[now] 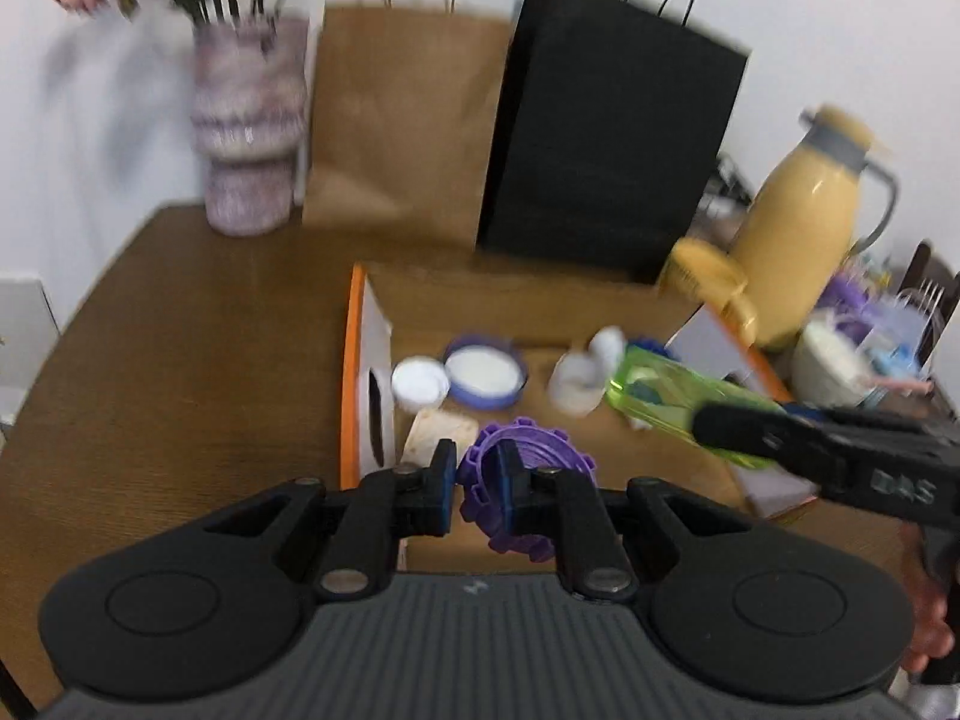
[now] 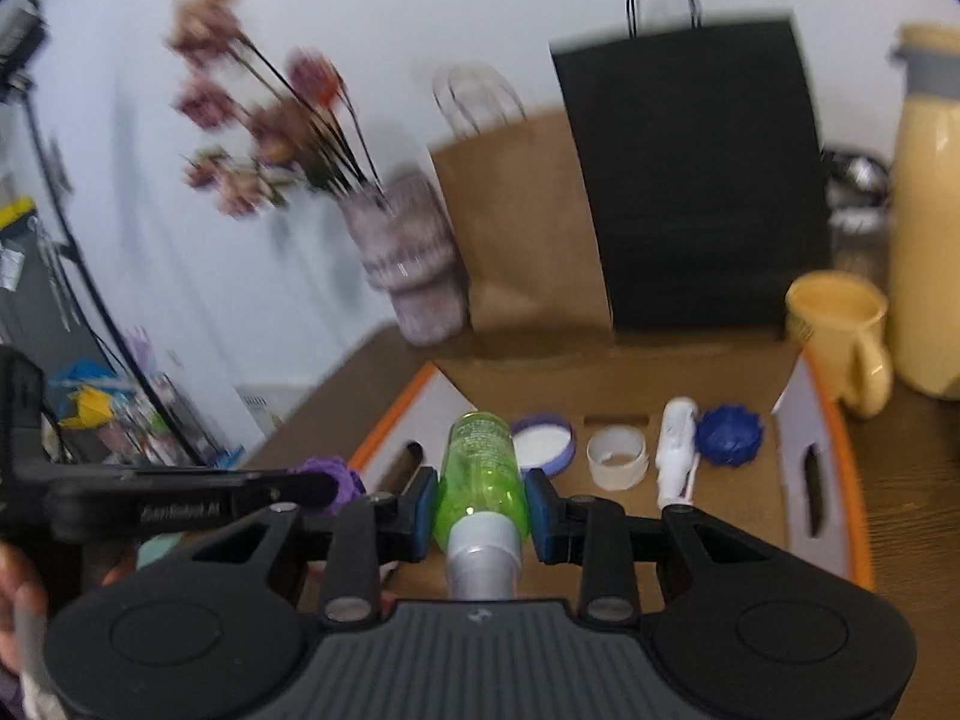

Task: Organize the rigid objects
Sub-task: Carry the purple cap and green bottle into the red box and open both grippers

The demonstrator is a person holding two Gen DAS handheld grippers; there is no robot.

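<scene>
Bottle was squeezed by the right claw, purple ring by the left claw, ready for the box.

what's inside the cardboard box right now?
Inside the cardboard box: a purple lid, a white ring, a white bottle and a blue gear. The near floor is hidden behind the gripper.

Purple toothed ring clamped in my left gripper, green clear bottle pinched in my right gripper, silver cap toward me, both above open cardboard box
</scene>
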